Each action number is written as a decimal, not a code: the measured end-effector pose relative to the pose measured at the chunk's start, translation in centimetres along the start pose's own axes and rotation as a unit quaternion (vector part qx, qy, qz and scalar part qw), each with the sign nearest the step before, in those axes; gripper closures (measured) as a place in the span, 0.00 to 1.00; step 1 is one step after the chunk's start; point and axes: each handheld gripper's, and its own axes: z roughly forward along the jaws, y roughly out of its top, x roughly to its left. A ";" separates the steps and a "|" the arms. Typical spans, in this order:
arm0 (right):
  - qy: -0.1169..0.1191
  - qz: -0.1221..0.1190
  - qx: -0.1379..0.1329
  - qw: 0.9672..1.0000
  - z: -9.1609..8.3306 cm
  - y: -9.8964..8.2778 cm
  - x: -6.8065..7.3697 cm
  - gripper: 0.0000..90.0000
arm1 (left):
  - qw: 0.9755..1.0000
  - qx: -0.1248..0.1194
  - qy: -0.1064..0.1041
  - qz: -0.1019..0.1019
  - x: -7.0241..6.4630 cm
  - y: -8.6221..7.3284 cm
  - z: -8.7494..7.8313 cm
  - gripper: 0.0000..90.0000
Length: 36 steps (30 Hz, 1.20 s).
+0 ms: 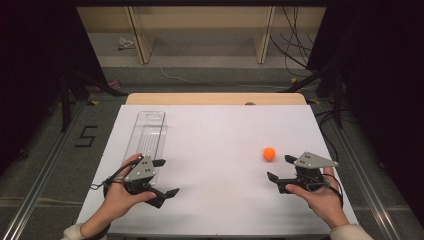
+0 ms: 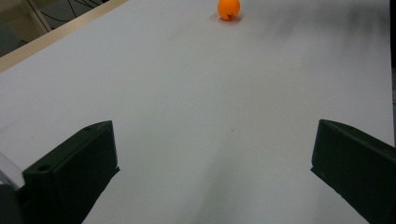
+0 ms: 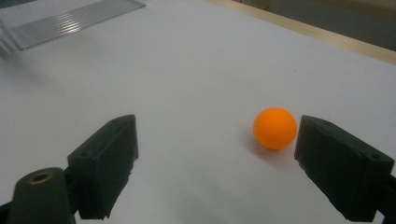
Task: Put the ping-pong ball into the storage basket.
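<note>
High view: I see a white table [image 1: 215,150] with my two hand-held grippers at its near edge. My left gripper [image 1: 162,177] sits at the near left, its jaws released and spread wide with nothing between them; my left hand [image 1: 120,197] wraps its grip. Just beside it, running toward the far left, lies a long clear plastic tray [image 1: 146,135] with a ribbed floor. My right gripper [image 1: 281,167] sits at the near right, held by my right hand [image 1: 320,200], jaws likewise spread and empty.

An orange ball [image 1: 269,153] rests on the table at the right, near the far jaw of my right gripper and apart from it.

Right gripper view: the ball [image 3: 275,128] lies between the jaws, just beside the right-hand one; I cannot tell whether they touch.

Left gripper view: the ball [image 2: 229,9] lies well beyond the open jaws.
</note>
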 end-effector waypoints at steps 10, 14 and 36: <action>-0.003 -0.002 -0.002 1.000 0.1 0.1 -0.1 0.16 | 1.000 0.000 0.001 0.001 0.0 0.0 0.0 0.00; -0.006 -0.001 -0.001 1.000 0.2 0.1 -0.2 0.15 | 1.000 0.001 0.001 0.002 0.0 0.0 0.0 0.00; -0.025 0.012 -0.004 1.000 2.1 0.9 -1.7 0.15 | 1.000 0.003 0.000 0.005 -0.1 0.0 0.1 0.00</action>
